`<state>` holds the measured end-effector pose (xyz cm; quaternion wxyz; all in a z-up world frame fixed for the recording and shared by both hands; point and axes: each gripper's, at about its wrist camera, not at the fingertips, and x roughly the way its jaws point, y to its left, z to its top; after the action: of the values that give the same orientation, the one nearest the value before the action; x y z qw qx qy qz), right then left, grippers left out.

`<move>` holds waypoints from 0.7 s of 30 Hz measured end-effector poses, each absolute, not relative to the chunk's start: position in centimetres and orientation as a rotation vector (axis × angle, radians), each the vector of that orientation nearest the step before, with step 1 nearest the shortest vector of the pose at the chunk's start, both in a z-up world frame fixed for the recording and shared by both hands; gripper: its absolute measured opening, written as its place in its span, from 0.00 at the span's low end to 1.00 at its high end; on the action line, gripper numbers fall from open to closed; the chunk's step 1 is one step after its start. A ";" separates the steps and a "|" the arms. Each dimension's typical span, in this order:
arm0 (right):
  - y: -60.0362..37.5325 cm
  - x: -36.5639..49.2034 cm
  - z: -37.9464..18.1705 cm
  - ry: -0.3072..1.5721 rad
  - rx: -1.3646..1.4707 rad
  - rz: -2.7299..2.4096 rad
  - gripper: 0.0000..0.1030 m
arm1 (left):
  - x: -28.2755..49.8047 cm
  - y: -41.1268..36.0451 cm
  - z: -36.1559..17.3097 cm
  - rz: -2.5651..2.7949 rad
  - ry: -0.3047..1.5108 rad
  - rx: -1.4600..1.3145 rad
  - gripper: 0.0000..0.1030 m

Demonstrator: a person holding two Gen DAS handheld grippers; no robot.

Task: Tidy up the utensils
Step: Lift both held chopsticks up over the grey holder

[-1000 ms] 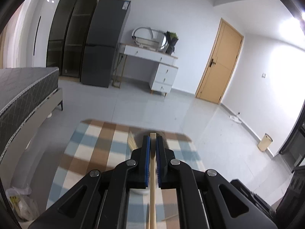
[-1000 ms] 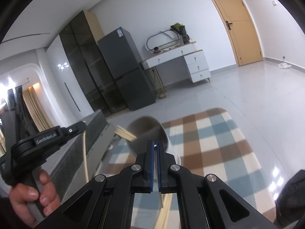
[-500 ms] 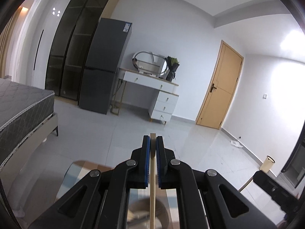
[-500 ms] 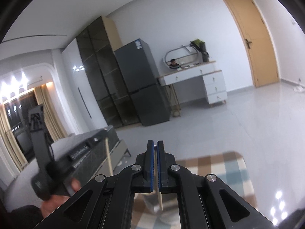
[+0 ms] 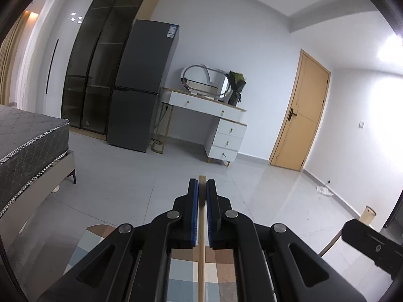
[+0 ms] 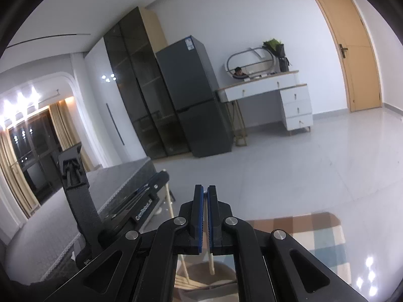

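My left gripper (image 5: pixel 201 188) is shut on a pale wooden chopstick (image 5: pixel 201 256) that runs back between its blue pads. My right gripper (image 6: pixel 205 193) is also shut on a chopstick (image 6: pixel 211 261), whose lower end hangs over a beige round holder (image 6: pixel 201 274) with more chopsticks (image 6: pixel 181 281) in it. In the right wrist view the left gripper (image 6: pixel 141 201) is close at the left, its chopstick (image 6: pixel 170 201) slanting down. The left wrist view catches the right gripper's body (image 5: pixel 372 246) at the right edge with its chopstick (image 5: pixel 330 244).
A checked rug (image 6: pixel 302 229) lies on the grey tiled floor beneath both grippers. A bed (image 5: pixel 25 146) stands at the left. A dark fridge (image 5: pixel 143 88), a white desk (image 5: pixel 214 115) and a wooden door (image 5: pixel 299 115) line the far wall.
Both grippers have risen and tilted up, each still clamping its chopstick. The rug and holder have slid toward the bottom of both views, and the holder has left the left wrist view.
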<state>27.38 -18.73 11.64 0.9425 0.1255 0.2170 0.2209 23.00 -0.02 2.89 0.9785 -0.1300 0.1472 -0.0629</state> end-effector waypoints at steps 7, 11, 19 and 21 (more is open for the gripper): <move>-19.5 27.6 9.2 0.482 0.290 0.454 0.02 | 22.2 -1.5 2.6 -0.115 0.286 -0.195 0.02; -19.9 27.5 8.7 0.493 0.304 0.455 0.02 | 22.0 -2.2 2.7 -0.111 0.281 -0.158 0.02; -20.5 27.0 8.2 0.506 0.324 0.454 0.02 | 21.2 -3.6 3.1 -0.112 0.271 -0.057 0.02; -20.7 27.1 8.2 0.509 0.334 0.453 0.02 | 21.2 -3.7 3.3 -0.115 0.271 -0.052 0.02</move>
<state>27.05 -20.65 8.24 0.9289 0.1628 0.2483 0.2213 21.15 -3.72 3.34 0.9888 -0.0260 0.1350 -0.0574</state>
